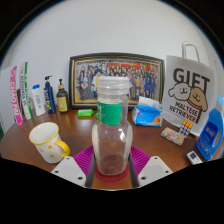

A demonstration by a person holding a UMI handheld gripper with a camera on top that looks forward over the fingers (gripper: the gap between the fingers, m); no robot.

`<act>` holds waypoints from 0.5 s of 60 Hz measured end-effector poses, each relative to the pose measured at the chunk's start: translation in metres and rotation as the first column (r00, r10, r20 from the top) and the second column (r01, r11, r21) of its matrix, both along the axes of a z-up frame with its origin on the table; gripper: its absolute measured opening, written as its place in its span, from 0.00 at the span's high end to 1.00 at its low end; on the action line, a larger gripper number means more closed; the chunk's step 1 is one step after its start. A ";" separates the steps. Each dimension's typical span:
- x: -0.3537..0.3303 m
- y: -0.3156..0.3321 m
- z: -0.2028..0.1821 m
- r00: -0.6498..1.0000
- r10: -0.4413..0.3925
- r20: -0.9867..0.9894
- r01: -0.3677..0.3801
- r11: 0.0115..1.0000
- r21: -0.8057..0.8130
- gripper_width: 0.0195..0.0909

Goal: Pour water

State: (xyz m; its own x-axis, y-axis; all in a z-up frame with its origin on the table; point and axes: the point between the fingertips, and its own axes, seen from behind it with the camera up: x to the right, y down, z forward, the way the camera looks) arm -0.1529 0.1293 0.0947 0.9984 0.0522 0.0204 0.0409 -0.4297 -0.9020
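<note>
The tongs (110, 158) are clenched on the upright water bottle (111, 125), lifted off the desk (165, 140) right of the mug (47, 142), seemingly ready for pouring.

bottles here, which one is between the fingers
The clear bottle with the green collar and white cap, standing on the wooden table between the pink-padded fingers. The other bottles stand far back by the wall, beyond the yellow cup.

- Your bottle (111, 125) stands upright between the fingers (70, 168).
- Left of it, on the table (20, 148), sits a mug (47, 142).
- Behind it, a framed photo (117, 78) leans against the wall.
- Right of the photo stands a gift bag (188, 95).
</note>
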 end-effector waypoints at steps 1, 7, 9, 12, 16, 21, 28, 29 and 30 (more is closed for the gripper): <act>0.000 0.000 0.000 1.000 -0.001 0.003 0.001 1.000 -0.007 0.51; -0.005 -0.007 0.008 1.000 -0.003 -0.018 0.002 0.999 -0.044 0.05; -0.007 -0.011 0.012 1.000 -0.008 -0.027 0.007 0.999 -0.052 0.11; -0.005 -0.021 0.021 0.999 -0.034 -0.019 0.033 0.997 -0.070 0.09; -0.006 -0.037 0.040 0.998 -0.066 0.014 0.067 0.995 -0.068 0.07; -0.012 -0.066 0.071 0.995 -0.091 0.044 0.094 0.993 -0.066 0.07; -0.042 -0.128 0.120 0.993 -0.108 0.049 0.112 0.991 -0.071 0.08; -0.047 -0.138 0.127 0.993 -0.109 0.051 0.112 0.991 -0.073 0.07; -0.053 -0.147 0.134 0.993 -0.109 0.053 0.113 0.991 -0.073 0.08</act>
